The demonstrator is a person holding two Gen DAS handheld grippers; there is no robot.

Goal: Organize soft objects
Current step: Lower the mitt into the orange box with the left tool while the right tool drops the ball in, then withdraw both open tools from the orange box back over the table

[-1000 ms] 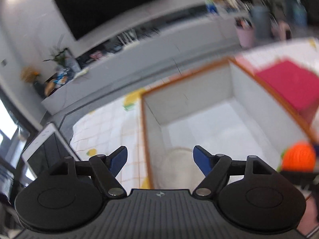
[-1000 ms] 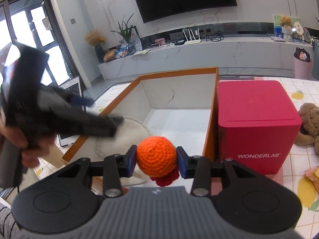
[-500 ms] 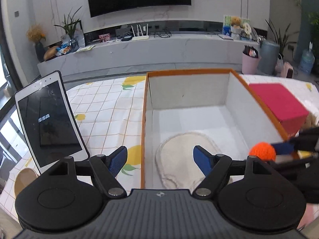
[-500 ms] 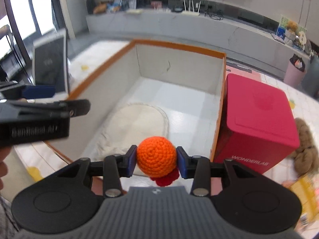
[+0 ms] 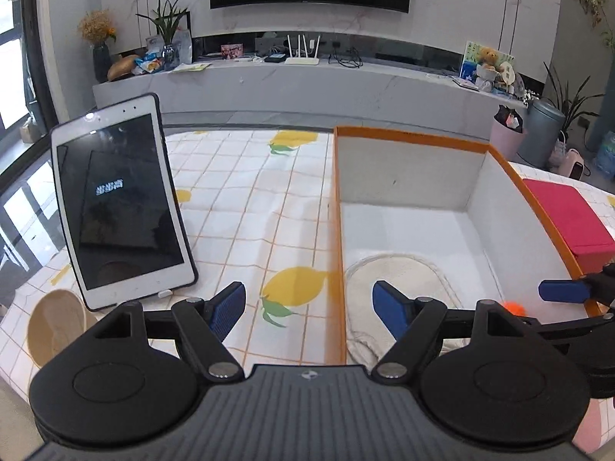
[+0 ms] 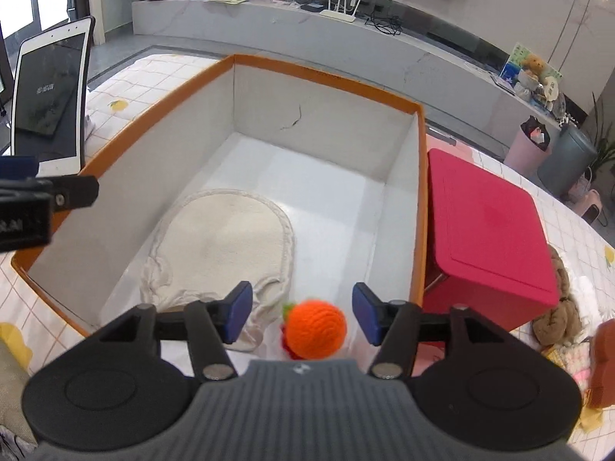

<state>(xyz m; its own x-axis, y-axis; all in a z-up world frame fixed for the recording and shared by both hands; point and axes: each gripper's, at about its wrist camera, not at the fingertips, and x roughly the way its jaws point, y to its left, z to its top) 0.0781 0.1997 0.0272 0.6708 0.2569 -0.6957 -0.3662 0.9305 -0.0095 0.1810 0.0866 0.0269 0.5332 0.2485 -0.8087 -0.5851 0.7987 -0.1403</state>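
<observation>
Setting: living-room table, orange-rimmed box [image 6: 419, 207] holding a cream mat [image 6: 226, 238].
Right gripper [image 6: 303, 313]: jaws opening, crocheted orange ball [image 6: 316, 328] between them, pads clear.
Left gripper [image 5: 308, 309]: spread wide, empty.
Risk: ball may bounce near the right wall and roll out.

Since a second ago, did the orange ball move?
Yes. The orange crochet ball was pinched between the right gripper's pads; now the jaws are opening and it has slipped lower, dropping toward the orange-rimmed box floor.

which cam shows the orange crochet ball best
The right wrist view: the orange crochet ball sits whole and close between the opening pads of the right gripper, neither touching it, over the orange-rimmed box. The left wrist view catches only an orange sliver behind the left gripper's own finger.
</observation>
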